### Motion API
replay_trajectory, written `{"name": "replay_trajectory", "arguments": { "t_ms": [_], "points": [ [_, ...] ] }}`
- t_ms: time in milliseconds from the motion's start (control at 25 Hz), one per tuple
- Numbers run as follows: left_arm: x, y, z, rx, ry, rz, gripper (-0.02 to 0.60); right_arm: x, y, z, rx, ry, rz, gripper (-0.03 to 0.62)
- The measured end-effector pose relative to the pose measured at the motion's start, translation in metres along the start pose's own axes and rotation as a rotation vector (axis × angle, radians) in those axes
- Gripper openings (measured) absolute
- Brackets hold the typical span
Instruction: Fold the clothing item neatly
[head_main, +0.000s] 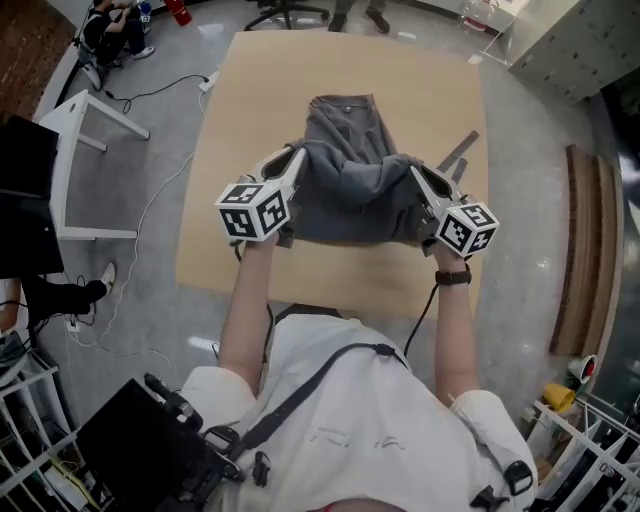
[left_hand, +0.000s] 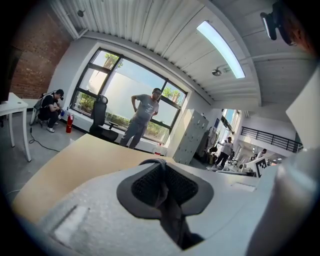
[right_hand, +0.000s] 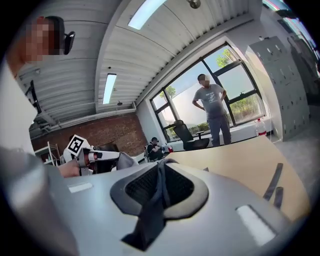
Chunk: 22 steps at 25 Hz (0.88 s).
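A grey garment (head_main: 345, 175) lies on the light wooden table (head_main: 260, 90), its near part lifted and draped between my two grippers. In the head view my left gripper (head_main: 297, 157) pinches the garment's left near corner, and my right gripper (head_main: 415, 170) pinches the right one. In the left gripper view a strip of grey cloth (left_hand: 167, 207) is squeezed between the black pads (left_hand: 145, 185). The right gripper view shows the same: grey cloth (right_hand: 152, 210) clamped between the pads (right_hand: 137, 185). The garment's far end (head_main: 343, 104) rests flat on the table.
A dark grey strip (head_main: 457, 152) lies on the table right of the garment. A white side table (head_main: 85, 165) stands to the left, with cables on the floor. An office chair (head_main: 290, 12) and a standing person (left_hand: 142, 117) are beyond the far edge. Another person (left_hand: 50, 107) sits at far left.
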<state>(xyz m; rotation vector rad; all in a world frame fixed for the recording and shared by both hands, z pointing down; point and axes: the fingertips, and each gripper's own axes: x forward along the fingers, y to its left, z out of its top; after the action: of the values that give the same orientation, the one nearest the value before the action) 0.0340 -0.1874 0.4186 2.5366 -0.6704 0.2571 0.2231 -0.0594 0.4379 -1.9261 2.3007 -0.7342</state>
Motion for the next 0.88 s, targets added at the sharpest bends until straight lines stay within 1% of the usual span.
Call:
{"name": "replay_trajectory", "arguments": {
  "t_ms": [160,360,440,520,560,600,640,680,720,800,840,880],
  "points": [
    [0.066,0.038,0.022,-0.016,0.024,0.001,0.037,0.055,-0.054,0.017,0.050,0.030,-0.018,0.041],
    [0.141,0.095,0.030,-0.035,0.061,0.020,0.037,0.126,-0.123,0.020,0.129,0.079,-0.074,0.041],
    [0.167,0.120,0.028,-0.047,0.070,0.045,0.038,0.150,-0.150,0.017,0.158,0.100,-0.112,0.042],
    [0.190,0.148,0.017,-0.046,0.099,0.103,0.047,0.171,-0.182,0.007,0.169,0.140,-0.179,0.055],
    [0.200,0.165,0.007,-0.027,0.130,0.149,0.056,0.180,-0.200,-0.001,0.168,0.164,-0.223,0.088],
    [0.209,0.182,-0.004,-0.001,0.168,0.202,0.080,0.188,-0.217,-0.011,0.165,0.190,-0.266,0.156],
    [0.214,0.197,-0.015,0.023,0.203,0.248,0.105,0.193,-0.232,-0.020,0.163,0.217,-0.302,0.251],
    [0.214,0.209,-0.025,0.033,0.226,0.278,0.114,0.195,-0.244,-0.029,0.160,0.244,-0.330,0.322],
    [0.209,0.216,-0.033,0.031,0.239,0.292,0.131,0.194,-0.250,-0.036,0.153,0.264,-0.348,0.334],
    [0.188,0.222,-0.046,0.019,0.250,0.299,0.135,0.186,-0.253,-0.043,0.121,0.282,-0.360,0.339],
    [0.175,0.223,-0.053,0.017,0.257,0.302,0.135,0.181,-0.252,-0.045,0.101,0.287,-0.357,0.367],
    [0.162,0.223,-0.062,0.014,0.267,0.303,0.135,0.175,-0.251,-0.048,0.079,0.296,-0.356,0.407]
  ]
}}
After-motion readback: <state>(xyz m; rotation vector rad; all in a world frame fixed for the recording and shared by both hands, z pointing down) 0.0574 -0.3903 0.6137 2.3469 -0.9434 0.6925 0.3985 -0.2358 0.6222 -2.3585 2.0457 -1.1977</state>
